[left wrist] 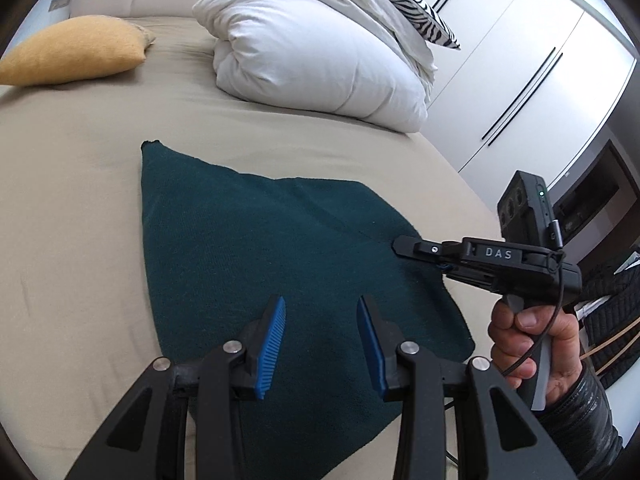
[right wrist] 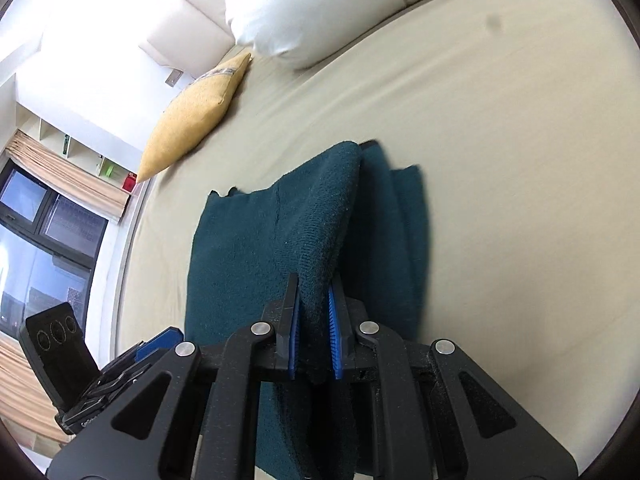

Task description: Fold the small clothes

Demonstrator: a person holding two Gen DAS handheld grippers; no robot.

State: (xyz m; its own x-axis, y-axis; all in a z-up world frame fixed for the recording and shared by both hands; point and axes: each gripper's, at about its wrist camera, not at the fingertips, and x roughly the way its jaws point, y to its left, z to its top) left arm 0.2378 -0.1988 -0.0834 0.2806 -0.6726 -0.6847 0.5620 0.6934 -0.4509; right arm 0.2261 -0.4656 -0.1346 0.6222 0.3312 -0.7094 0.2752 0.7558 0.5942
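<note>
A dark teal knitted cloth [left wrist: 260, 248] lies spread on the beige bed sheet [left wrist: 80, 200]. My left gripper [left wrist: 321, 300] hovers over its near part, open, with nothing between the blue pads. In the left wrist view a hand holds my right gripper [left wrist: 404, 247] at the cloth's right edge. The right wrist view shows my right gripper [right wrist: 315, 280] shut on a fold of the teal cloth [right wrist: 240, 248], and the pinched edge rises off the sheet [right wrist: 500, 160] in a ridge. My left gripper [right wrist: 154, 346] shows at the lower left there.
A yellow cushion [left wrist: 76, 50] and a bundled white duvet [left wrist: 312, 60] with a zebra-print pillow [left wrist: 412, 4] lie at the head of the bed. White wardrobe doors [left wrist: 540, 80] stand to the right. A window [right wrist: 40, 232] is beyond the bed's edge.
</note>
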